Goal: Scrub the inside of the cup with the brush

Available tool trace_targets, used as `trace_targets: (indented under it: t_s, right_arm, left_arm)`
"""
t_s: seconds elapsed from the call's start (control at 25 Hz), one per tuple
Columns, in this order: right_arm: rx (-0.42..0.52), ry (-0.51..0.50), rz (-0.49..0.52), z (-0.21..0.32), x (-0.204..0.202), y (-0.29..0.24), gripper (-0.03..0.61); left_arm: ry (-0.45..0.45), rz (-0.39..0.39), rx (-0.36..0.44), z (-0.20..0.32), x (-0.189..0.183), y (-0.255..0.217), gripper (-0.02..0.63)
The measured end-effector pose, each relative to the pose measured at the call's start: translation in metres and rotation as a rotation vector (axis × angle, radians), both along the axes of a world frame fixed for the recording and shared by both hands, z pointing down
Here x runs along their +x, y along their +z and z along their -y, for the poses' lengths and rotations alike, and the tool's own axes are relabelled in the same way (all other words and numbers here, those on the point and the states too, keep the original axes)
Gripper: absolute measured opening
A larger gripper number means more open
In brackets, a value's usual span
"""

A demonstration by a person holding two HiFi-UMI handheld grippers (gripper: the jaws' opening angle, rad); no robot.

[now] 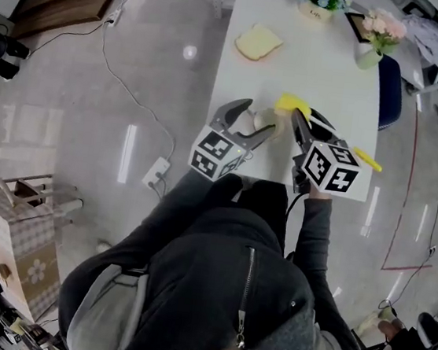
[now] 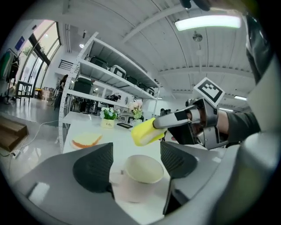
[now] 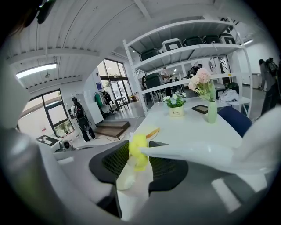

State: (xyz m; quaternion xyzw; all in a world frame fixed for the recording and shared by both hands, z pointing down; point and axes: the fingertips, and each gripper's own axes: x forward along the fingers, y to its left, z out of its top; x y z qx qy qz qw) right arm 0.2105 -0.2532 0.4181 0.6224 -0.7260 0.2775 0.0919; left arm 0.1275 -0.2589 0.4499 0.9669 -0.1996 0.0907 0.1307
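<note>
My left gripper (image 2: 137, 150), near level, held its jaws apart around the cup (image 2: 141, 172) on the desk (image 1: 320, 64). My right gripper (image 3: 138, 162), tilted downward, had its jaws clamped on the brush (image 2: 147, 132), yellow head near the cup. Pot (image 3: 176, 112) label: unreadable.

Likely lab or office: metal shelving (image 2: 109, 74), white table (image 1: 312, 63)

L gripper (image 2: 136, 163) jaws apart; R gripper (image 3: 140, 169) clamped on brush (image 2: 147, 132)
</note>
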Motion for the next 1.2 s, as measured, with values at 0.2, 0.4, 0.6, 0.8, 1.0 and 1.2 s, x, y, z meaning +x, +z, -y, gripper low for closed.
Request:
trace_targets:
  t_s: [0.2, 0.4, 0.6, 0.8, 1.0, 1.2]
  right_arm:
    - [-0.029, -0.012, -0.005, 0.002, 0.002, 0.005, 0.147]
    - [-0.039, -0.038, 0.007, 0.009, 0.002, 0.01, 0.147]
    - [-0.042, -0.097, 0.011, 0.012, -0.001, 0.014, 0.147]
    - [-0.05, -0.17, 0.01, 0.01, -0.008, 0.015, 0.147]
    - [-0.05, -0.207, 0.008, 0.008, -0.011, 0.013, 0.147]
    - [-0.058, -0.203, 0.005, 0.002, -0.011, 0.016, 0.147]
  left_arm:
    - [-0.013, 0.051, -0.019, -0.015, 0.0, 0.016, 0.424]
    - [-0.023, 0.116, -0.011, -0.03, 0.0, 0.034, 0.445]
    - [-0.087, 0.17, 0.017, -0.039, 0.01, 0.055, 0.446]
    - [-0.141, 0.21, 0.002, -0.032, 0.021, 0.069, 0.446]
    - [-0.186, 0.238, -0.006, -0.022, 0.024, 0.077, 0.446]
    - [-0.176, 0.253, 0.001, -0.02, 0.031, 0.091, 0.445]
